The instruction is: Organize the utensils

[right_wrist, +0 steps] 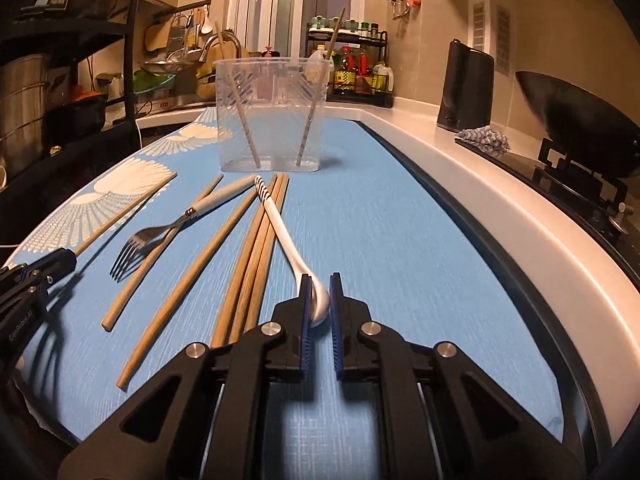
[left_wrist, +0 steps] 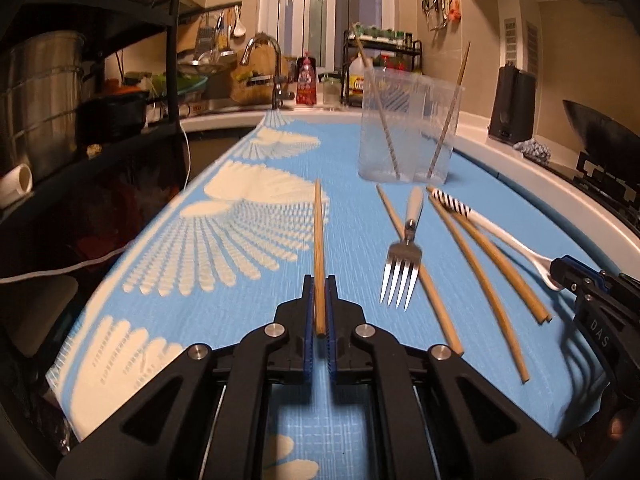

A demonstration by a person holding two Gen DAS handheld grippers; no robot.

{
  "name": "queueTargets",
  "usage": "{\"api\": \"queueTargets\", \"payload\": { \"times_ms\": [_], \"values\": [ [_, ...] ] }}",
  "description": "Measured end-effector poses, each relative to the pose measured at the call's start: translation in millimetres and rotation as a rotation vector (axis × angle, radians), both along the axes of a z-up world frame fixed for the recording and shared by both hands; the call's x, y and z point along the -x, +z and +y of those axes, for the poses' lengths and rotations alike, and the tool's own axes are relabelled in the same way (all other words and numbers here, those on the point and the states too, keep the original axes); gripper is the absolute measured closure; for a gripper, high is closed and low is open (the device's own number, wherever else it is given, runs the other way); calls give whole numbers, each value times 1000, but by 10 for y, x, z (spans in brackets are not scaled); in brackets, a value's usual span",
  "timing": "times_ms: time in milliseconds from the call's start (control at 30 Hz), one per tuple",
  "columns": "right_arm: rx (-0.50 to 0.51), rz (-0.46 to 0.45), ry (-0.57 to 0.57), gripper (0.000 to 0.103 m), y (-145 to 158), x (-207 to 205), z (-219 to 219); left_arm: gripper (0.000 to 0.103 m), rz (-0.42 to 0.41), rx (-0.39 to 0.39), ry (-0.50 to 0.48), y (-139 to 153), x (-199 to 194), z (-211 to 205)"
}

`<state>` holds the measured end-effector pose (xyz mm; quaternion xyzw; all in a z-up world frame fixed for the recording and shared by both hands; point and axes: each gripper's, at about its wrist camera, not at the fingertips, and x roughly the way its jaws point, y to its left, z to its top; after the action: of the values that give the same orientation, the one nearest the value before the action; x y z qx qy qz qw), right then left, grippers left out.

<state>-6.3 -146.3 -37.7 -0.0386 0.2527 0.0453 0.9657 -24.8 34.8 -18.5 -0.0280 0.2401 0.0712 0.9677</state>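
My left gripper is shut on one wooden chopstick, which points straight ahead over the blue patterned mat. To its right lie a fork with a pale handle, several loose chopsticks and a white spoon with a striped handle end. My right gripper is shut on the bowl of that spoon, low over the mat. A clear plastic container stands upright beyond the utensils with two chopsticks leaning inside. The left gripper shows at the left edge of the right wrist view.
A white counter rim borders the mat on the right. Beyond it are a wok on a stove, a black appliance and a crumpled cloth. A faucet and spice rack stand at the back, a shelf with pots on the left.
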Motion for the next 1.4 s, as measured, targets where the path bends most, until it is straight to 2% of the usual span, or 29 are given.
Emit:
{"api": "queueTargets", "payload": {
  "times_ms": [267, 567, 867, 967, 1200, 1400],
  "values": [
    [63, -94, 7, 94, 310, 106, 40, 98, -87, 31, -3, 325, 75, 65],
    [57, -164, 8, 94, 607, 148, 38, 98, -157, 15, -20, 577, 129, 24],
    [60, -206, 19, 94, 908, 19, 23, 98, -168, 25, -27, 693, 113, 22],
    [64, -216, 18, 94, 1029, -48, 23, 98, -166, 37, -38, 802, 54, 60],
    [75, -227, 43, 95, 1288, -278, 45, 98, -189, 11, -69, 1074, -82, 79],
    [98, -221, 68, 97, 1450, -423, 80, 98, -137, 31, -132, 1300, -301, 164]
  ]
}}
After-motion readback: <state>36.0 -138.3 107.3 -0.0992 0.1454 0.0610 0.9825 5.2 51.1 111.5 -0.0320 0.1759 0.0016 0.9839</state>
